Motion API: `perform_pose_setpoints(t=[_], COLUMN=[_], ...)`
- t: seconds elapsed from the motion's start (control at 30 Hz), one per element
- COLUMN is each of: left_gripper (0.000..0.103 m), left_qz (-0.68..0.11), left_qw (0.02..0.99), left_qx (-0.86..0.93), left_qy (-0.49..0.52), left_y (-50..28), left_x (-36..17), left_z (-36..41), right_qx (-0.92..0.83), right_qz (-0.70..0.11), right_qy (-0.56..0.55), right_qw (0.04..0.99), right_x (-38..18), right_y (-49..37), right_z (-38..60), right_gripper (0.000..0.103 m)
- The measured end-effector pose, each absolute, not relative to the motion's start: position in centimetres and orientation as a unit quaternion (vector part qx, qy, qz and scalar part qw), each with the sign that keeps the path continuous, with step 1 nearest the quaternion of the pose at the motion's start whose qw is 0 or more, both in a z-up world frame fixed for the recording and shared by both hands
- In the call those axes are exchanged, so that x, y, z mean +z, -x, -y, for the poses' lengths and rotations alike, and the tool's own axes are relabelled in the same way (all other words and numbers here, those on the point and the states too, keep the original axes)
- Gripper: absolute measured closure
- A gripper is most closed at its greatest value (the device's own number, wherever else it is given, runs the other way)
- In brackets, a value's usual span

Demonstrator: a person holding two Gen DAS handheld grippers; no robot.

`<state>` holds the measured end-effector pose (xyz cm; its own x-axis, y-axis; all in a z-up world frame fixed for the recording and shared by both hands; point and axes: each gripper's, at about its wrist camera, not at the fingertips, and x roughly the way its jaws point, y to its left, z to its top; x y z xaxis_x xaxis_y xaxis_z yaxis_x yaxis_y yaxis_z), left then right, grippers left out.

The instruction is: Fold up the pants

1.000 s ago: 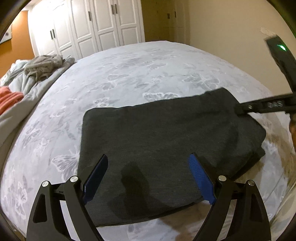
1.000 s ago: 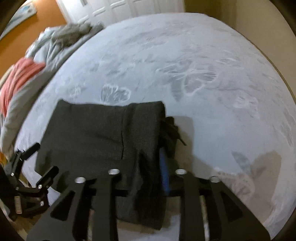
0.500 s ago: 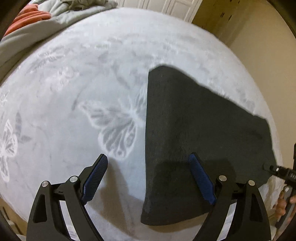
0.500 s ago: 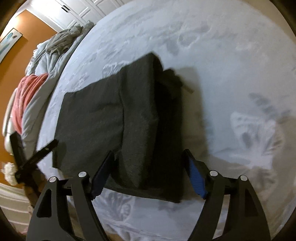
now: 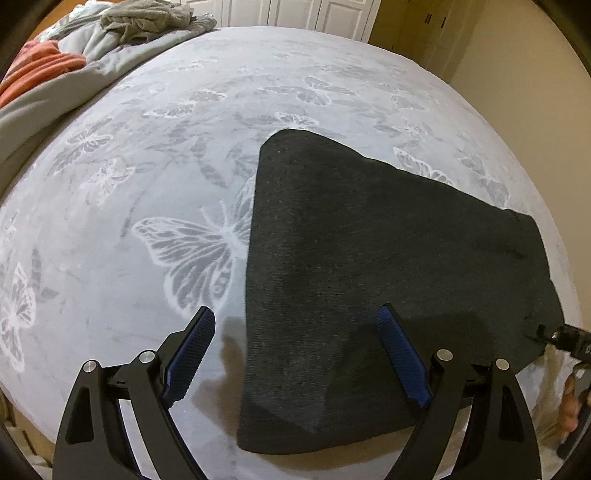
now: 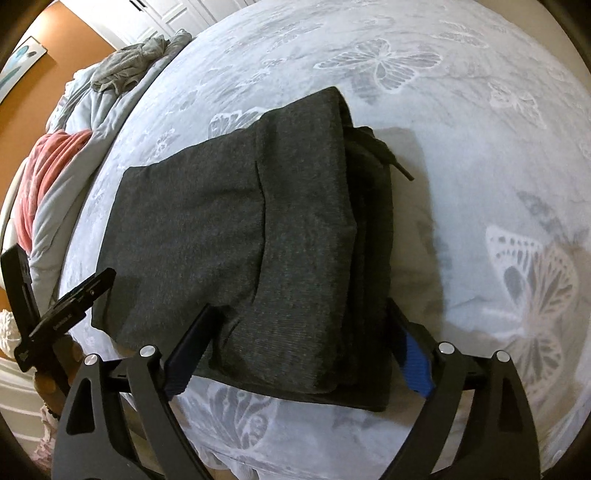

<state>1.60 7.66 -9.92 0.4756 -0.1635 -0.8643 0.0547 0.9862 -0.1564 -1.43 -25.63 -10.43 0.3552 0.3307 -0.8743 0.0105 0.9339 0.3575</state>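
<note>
Mostly bed [image 5: 155, 206] in both views: pale grey-blue cover w/ white butterfly print, smooth across the middle. Pants [image 5: 369, 258], dark charcoal, lie folded flat on it near the front edge; in the right wrist view the same pants [image 6: 229, 229] show stacked layers w/ a dark drawstring [image 6: 391, 158] poking out at the far right corner.

Left gripper [image 5: 295, 354] hovers over the pants' left edge, jaws spread wide, released: one blue pad over bare cover, the other over fabric, nothing grasped. Right gripper [image 6: 299, 350] sits low at the pants' near edge, jaws opening, the thick folded end between them, pads not pressing on it.

Far side of bed: rumpled grey blanket [image 5: 74, 74], crumpled grey garment [image 5: 147, 18] on top, orange-pink cloth [image 5: 37, 66] beside it. Behind that, white panelled wardrobe doors [image 5: 295, 14]. Beige wall [image 5: 517, 92] to the right, orange wall [image 6: 44, 85] w/ a picture, seen from the right wrist view.
</note>
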Motion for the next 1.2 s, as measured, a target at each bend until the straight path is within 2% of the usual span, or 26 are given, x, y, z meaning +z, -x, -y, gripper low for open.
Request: perform_pose_setpoints(t=[0.17, 0.27, 0.57, 0.6, 0.67, 0.7, 0.73, 0.8, 1.0, 1.2], left_gripper=[0.016, 0.016, 0.015, 0.015, 0.028, 0.049, 0.069, 0.080, 0.082, 0.082], left_qz=[-0.532, -0.568, -0.576, -0.575, -0.571, -0.571, -0.572, -0.560, -0.545, -0.550], left_qw=[0.838, 0.799, 0.754, 0.753, 0.767, 0.777, 0.782, 0.799, 0.813, 0.819], left_qx=[-0.089, -0.133, -0.173, -0.176, -0.167, -0.160, -0.156, -0.150, -0.161, -0.142], left_qy=[0.086, 0.145, 0.264, 0.267, 0.241, 0.212, 0.193, 0.159, 0.125, 0.081], left_y=[-2.0, -2.2, -4.2, -4.4, -4.8, -5.0, -4.9, -4.5, -1.3, 3.7], left_x=[-10.2, -10.9, -11.9, -12.0, -11.6, -11.3, -11.2, -10.2, -6.3, -6.1], left_z=[-7.4, -7.9, -10.2, -10.0, -8.9, -8.0, -7.5, -6.3, -5.5, -5.4], right_qx=[0.103, 0.111, 0.123, 0.123, 0.118, 0.112, 0.121, 0.134, 0.165, 0.161], right_qz=[-0.559, -0.556, -0.551, -0.547, -0.542, -0.535, -0.531, -0.518, -0.477, -0.496], right_qy=[-0.158, -0.191, -0.214, -0.213, -0.207, -0.201, -0.206, -0.213, -0.214, -0.231], right_qw=[0.808, 0.801, 0.797, 0.800, 0.806, 0.813, 0.813, 0.817, 0.836, 0.821], right_x=[-10.4, -10.4, -10.8, -10.8, -10.8, -10.7, -10.6, -10.0, -6.6, -8.3], right_y=[1.5, 1.5, 0.5, 0.2, -0.1, -0.2, -0.3, 0.0, 3.3, 8.1], right_z=[26.0, 26.8, 26.5, 26.3, 26.1, 26.1, 26.2, 26.3, 26.0, 25.6], right_gripper=[0.015, 0.015, 0.015, 0.017, 0.032, 0.056, 0.070, 0.075, 0.076, 0.075])
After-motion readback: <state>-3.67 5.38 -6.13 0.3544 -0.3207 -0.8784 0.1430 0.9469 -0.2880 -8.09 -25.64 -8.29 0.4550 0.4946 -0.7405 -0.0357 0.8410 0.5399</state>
